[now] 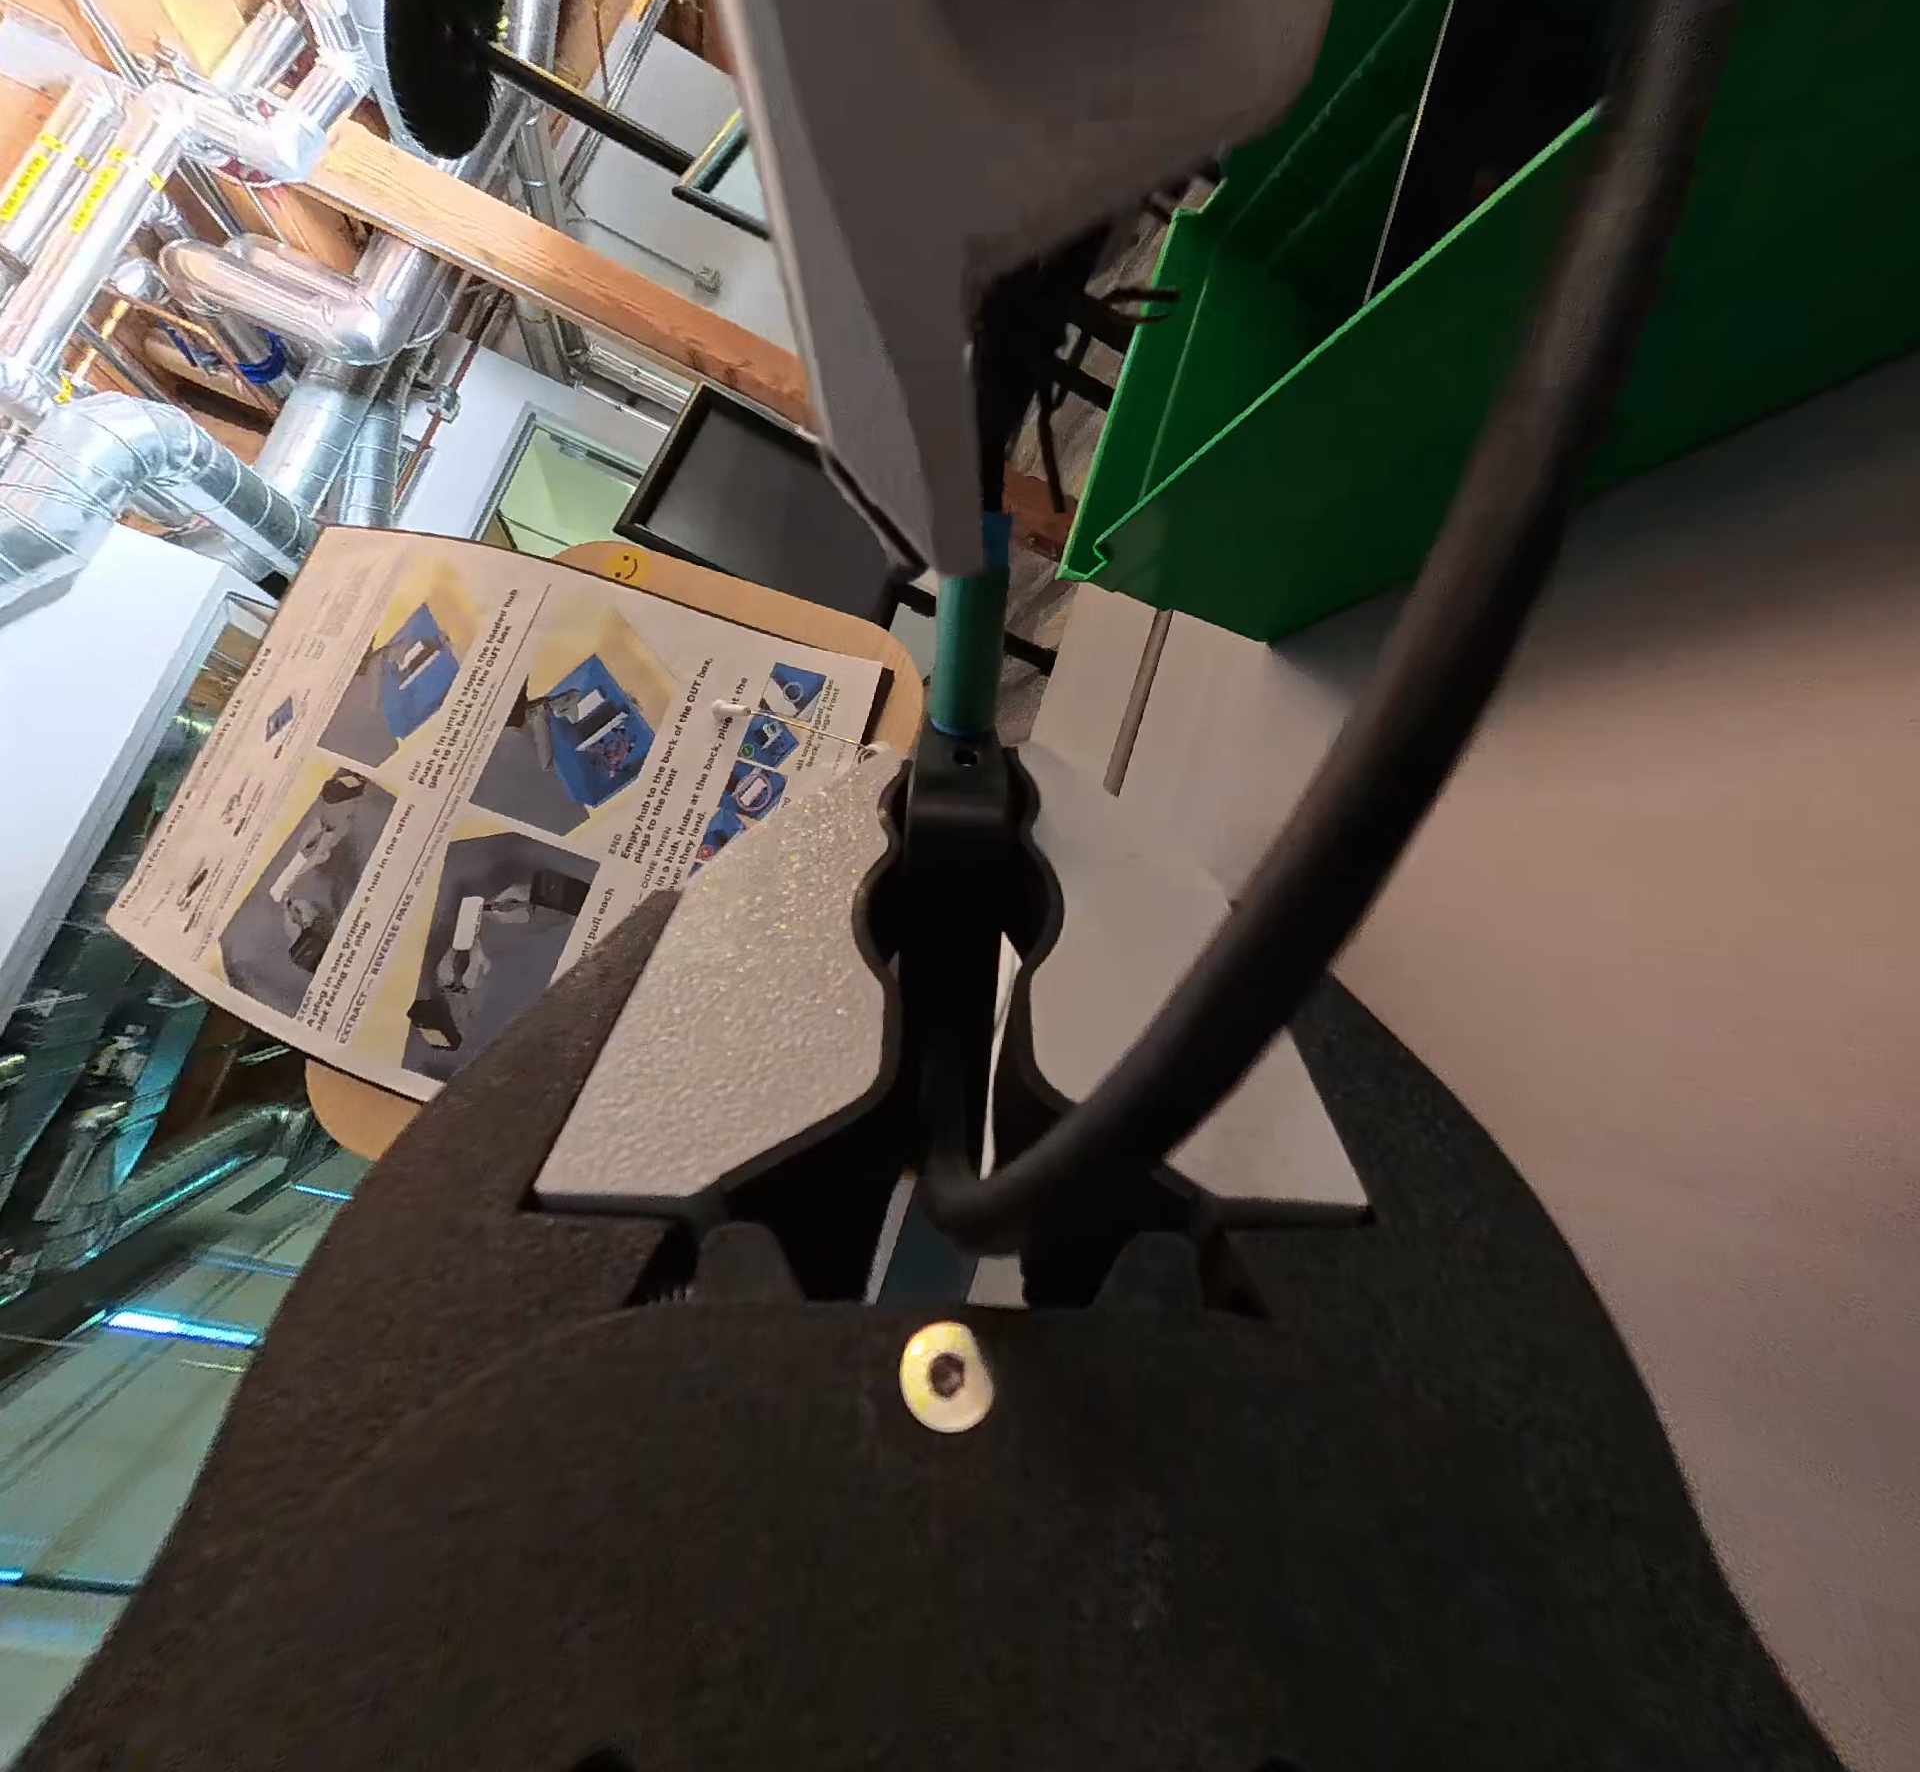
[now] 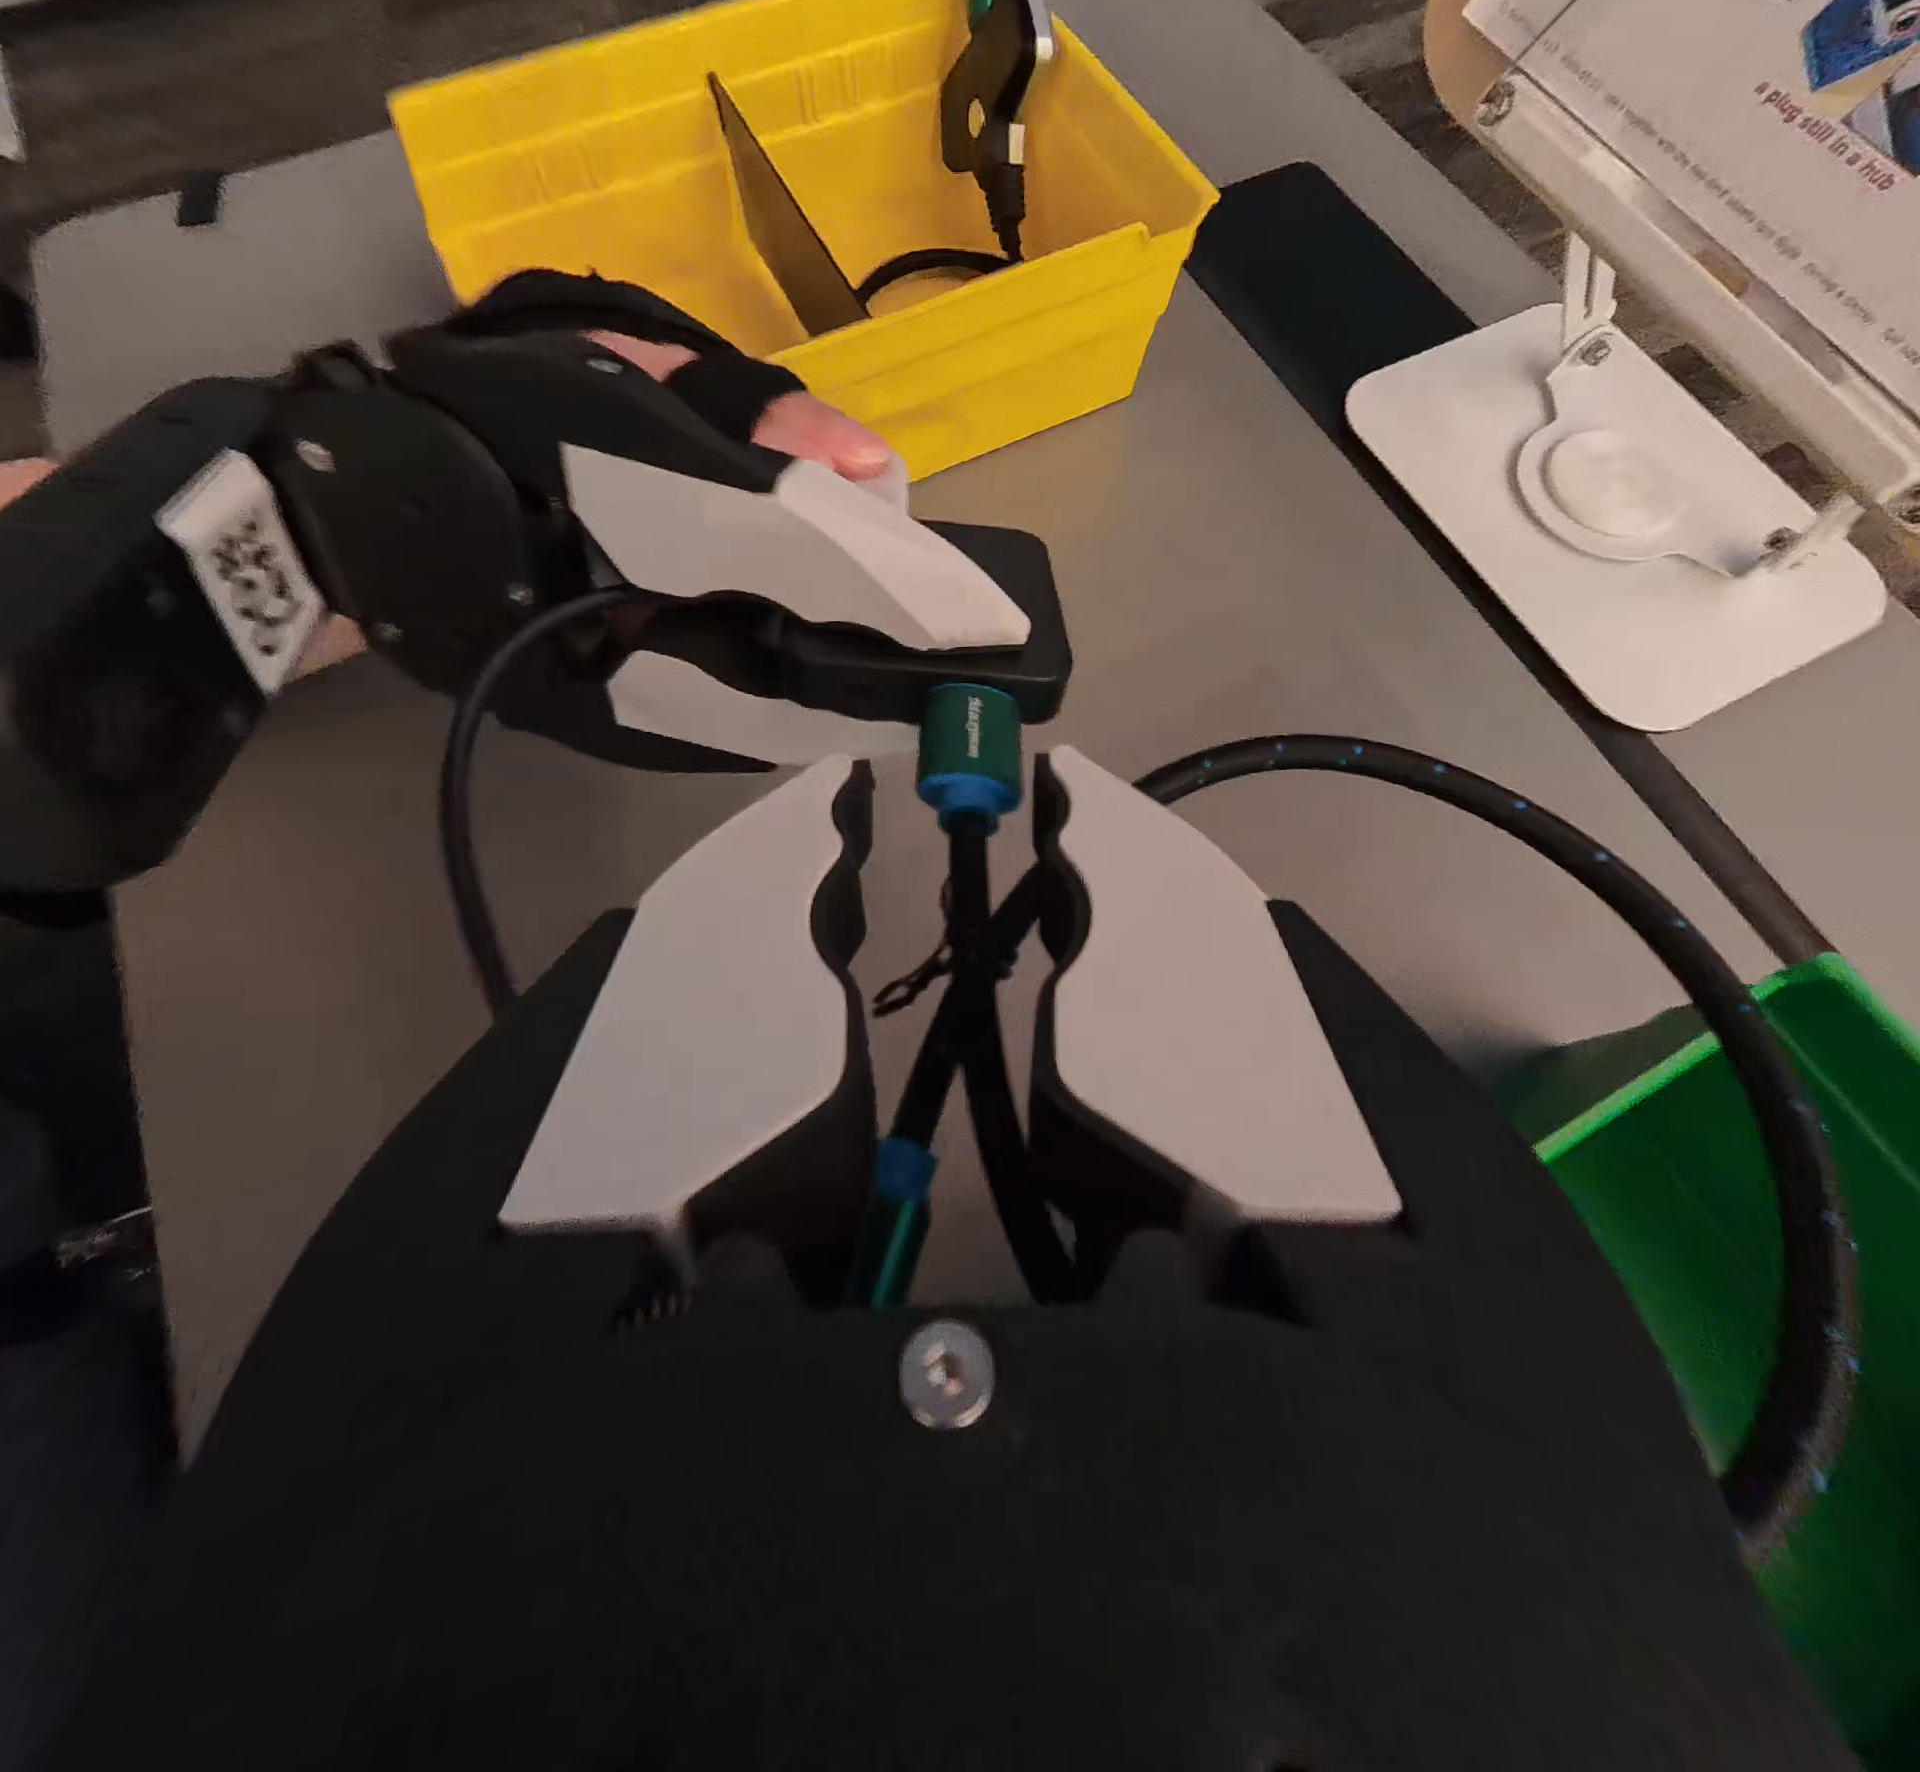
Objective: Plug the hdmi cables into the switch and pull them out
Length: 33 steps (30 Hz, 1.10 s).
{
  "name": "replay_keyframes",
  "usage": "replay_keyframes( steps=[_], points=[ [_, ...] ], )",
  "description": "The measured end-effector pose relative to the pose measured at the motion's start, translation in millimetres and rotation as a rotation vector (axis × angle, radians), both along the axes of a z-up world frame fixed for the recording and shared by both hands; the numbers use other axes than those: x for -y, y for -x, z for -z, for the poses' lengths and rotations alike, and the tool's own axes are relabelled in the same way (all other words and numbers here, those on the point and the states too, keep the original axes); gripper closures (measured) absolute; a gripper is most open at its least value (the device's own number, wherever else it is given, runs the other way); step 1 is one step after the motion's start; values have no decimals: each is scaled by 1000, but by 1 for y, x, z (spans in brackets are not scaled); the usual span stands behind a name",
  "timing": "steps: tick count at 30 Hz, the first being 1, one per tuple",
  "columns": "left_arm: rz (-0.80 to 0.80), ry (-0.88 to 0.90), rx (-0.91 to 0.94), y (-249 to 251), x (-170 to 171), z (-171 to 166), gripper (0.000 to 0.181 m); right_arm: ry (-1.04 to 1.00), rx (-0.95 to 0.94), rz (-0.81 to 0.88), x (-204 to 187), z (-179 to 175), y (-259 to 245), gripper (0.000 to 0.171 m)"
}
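My left gripper (image 1: 956, 787) is shut on a black HDMI switch (image 1: 956, 849), held edge-on between its grey pads. A green HDMI plug (image 1: 966, 652) sits in the switch's far end. In the right wrist view, a gloved hand holds the left gripper (image 2: 935, 673) with the switch (image 2: 1023, 600) just above the grey table. The green plug (image 2: 971, 735) lies between the tips of my right gripper (image 2: 951, 777), which is open, its fingers apart from the plug. Its braided black cable (image 2: 1558, 849) loops off to the right. A second green plug (image 2: 894, 1234) lies under the right gripper.
A yellow bin (image 2: 997, 361) with a divider stands at the back and holds another switch (image 2: 997, 60) with a cable. A green bin (image 2: 1704, 1151) is at the right, also in the left wrist view (image 1: 1558, 320). A white stand (image 2: 1621, 527) carries an instruction sheet (image 1: 499, 808). My left and right fingertips are right by each other.
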<state>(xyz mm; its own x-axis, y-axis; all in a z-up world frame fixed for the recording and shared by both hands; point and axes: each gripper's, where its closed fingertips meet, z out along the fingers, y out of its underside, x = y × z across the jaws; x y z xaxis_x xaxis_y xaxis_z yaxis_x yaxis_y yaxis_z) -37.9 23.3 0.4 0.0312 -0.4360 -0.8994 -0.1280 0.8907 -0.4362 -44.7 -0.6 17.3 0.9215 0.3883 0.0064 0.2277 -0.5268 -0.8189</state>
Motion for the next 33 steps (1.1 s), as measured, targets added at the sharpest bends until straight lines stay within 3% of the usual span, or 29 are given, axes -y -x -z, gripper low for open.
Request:
replay_keyframes(
  steps=[26,33],
  points=[
    [-121,69,66,-8,-12,-2,163,-72,-28,60,-22,9,-7,150],
    [-197,-1,17,-13,-16,1,166,-51,-77,75,-23,12,-14,150]
  ],
)
